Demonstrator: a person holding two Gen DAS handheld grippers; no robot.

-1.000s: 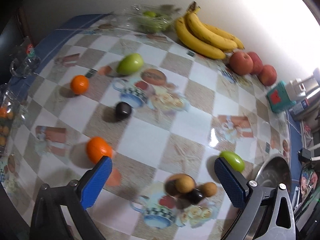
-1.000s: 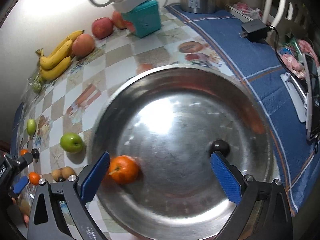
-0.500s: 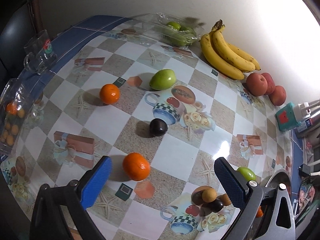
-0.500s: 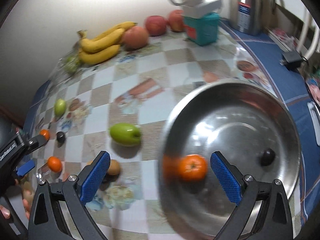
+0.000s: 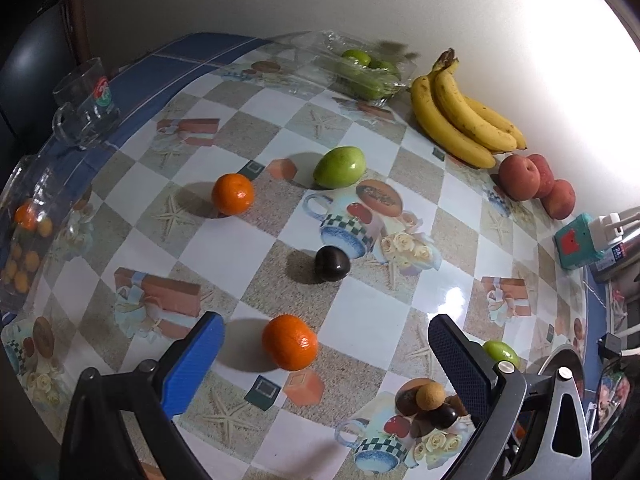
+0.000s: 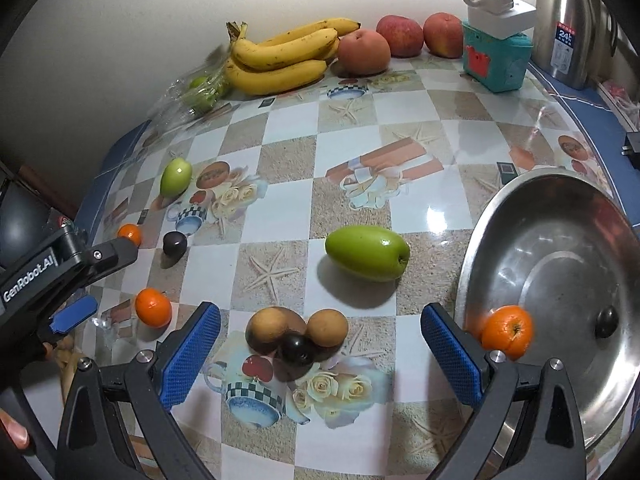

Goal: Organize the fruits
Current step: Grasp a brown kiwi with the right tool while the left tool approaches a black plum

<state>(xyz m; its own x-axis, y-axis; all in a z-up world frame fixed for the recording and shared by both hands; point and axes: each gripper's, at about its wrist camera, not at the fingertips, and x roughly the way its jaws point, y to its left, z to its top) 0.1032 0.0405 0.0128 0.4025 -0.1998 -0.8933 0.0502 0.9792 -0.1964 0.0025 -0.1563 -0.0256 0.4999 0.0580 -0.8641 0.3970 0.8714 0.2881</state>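
An orange (image 5: pixel 289 342) lies on the worktop (image 5: pixel 360 312) between my left gripper (image 5: pixel 326 354)'s released fingers, untouched. My right gripper (image 6: pixel 320 354) is spread wide too, empty, a clump of small brown and dark fruits (image 6: pixel 296 336) between its fingers, the steel bowl (image 6: pixel 560 264) beyond its right finger.

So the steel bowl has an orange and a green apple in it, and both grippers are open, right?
Not quite. The right wrist view shows the steel bowl holding the orange and a small dark fruit; the green apple lies on the table. Both grippers are open.
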